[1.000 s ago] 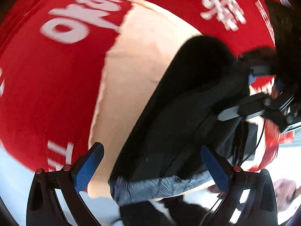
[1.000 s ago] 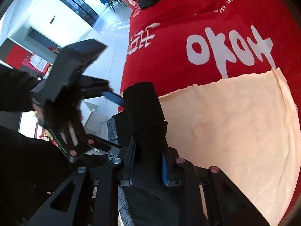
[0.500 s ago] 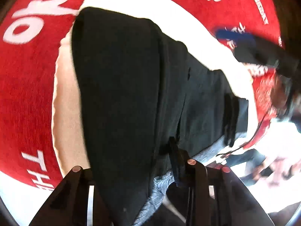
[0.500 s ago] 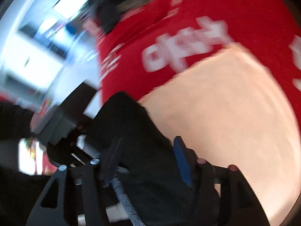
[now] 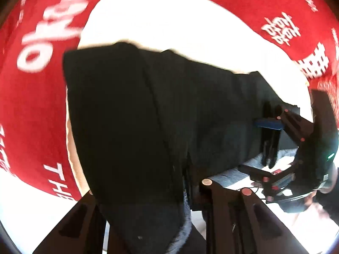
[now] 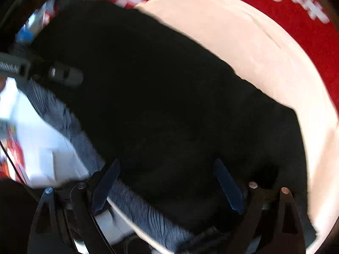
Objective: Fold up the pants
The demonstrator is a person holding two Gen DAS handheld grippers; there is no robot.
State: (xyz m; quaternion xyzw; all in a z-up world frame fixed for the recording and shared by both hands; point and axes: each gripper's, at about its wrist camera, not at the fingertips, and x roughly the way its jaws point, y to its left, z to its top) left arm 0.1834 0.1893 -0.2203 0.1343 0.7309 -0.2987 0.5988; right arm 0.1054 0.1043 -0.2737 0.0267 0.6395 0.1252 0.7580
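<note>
Left-wrist view: the black pants (image 5: 169, 110) lie spread across a cream cloth (image 5: 169, 17) that covers the middle of the counter, over a red cover (image 5: 36, 105) printed with white lettering. At the counter's near edge the left tool (image 5: 186, 182) is clenched on a fold of the pants; its jaws have just been closing, and the dark fabric drapes over the left finger and hides it, while the right finger (image 5: 214, 192) presses against the gathered cloth. A grey ribbed waistband (image 5: 260, 162) runs along the near edge of the pants toward the right. Farther right, the right tool (image 5: 260, 146) is seen from the side over the waistband end of the garment, one blue pad (image 5: 268, 124) resting above the black fabric. Right-wrist view: the pants (image 6: 169, 97) fill most of the frame, lying on the cream cloth (image 6: 264, 48), with the red cover (image 6: 313, 27) beyond it at the far right corner. The right tool (image 6: 169, 184) is released; its jaws have just been opening, and the two blue pads (image 6: 228, 188) stand wide apart over the fabric without pressing on it. The grey waistband (image 6: 70, 131) runs along the left edge of the pants at the near edge of the counter.
</note>
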